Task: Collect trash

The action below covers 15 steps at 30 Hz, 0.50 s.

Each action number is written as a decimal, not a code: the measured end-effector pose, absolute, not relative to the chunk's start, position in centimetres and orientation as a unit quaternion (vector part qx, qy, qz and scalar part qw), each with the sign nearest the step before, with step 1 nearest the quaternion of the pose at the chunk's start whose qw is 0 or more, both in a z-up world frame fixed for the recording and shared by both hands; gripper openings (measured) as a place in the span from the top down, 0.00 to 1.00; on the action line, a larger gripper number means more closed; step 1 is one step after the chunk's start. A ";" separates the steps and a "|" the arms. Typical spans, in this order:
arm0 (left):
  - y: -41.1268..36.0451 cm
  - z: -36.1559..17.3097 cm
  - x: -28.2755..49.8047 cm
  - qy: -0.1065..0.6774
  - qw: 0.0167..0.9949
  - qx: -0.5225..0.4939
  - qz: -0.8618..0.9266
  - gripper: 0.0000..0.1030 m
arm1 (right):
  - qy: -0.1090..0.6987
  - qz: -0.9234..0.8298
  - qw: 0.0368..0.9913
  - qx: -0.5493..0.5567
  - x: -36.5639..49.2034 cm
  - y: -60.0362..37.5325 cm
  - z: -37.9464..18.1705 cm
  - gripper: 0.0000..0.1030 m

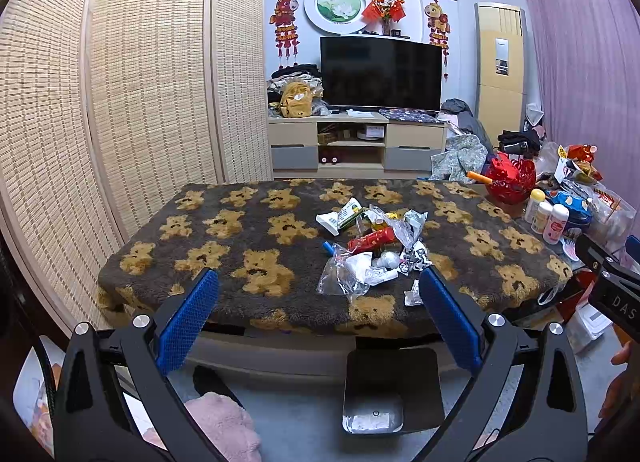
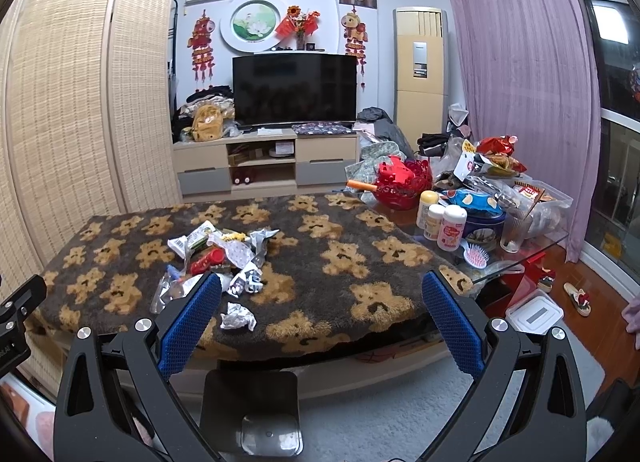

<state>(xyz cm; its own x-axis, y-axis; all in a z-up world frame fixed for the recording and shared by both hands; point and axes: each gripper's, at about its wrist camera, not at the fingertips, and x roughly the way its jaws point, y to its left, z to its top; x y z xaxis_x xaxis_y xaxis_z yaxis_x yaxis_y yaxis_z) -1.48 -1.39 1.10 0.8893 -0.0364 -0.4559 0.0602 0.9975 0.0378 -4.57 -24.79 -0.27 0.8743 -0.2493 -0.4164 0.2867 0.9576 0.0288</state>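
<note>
Trash point(image 1: 370, 248) sits heaped mid-blanket point(image 1: 224, 238), one crumpled scrap point(image 2: 237, 316) apart near the edge — nearly all left to collect. Your left gripper point(image 1: 318, 316) and right gripper point(image 2: 322, 312) both gape empty; the bin point(image 1: 394, 390) below holds only a little.

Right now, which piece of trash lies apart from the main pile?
The small crumpled white wrapper sits alone at the table's near edge, clear of the pile, closest to both open tools and the black bin below.

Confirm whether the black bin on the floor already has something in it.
Yes, the left wrist view shows a pale scrap lying at the bottom of the black bin below the table edge.
</note>
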 end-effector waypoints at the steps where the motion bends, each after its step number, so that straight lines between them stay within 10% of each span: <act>1: -1.5 1.2 -1.5 0.234 0.972 0.025 -0.025 0.08 | 0.208 -0.138 0.967 0.045 -4.6 -24.9 -0.2 0.02; 15: -1.6 1.1 -1.3 0.241 0.970 0.024 -0.030 0.08 | 0.211 -0.141 0.966 0.044 -4.6 -24.9 -0.5 0.03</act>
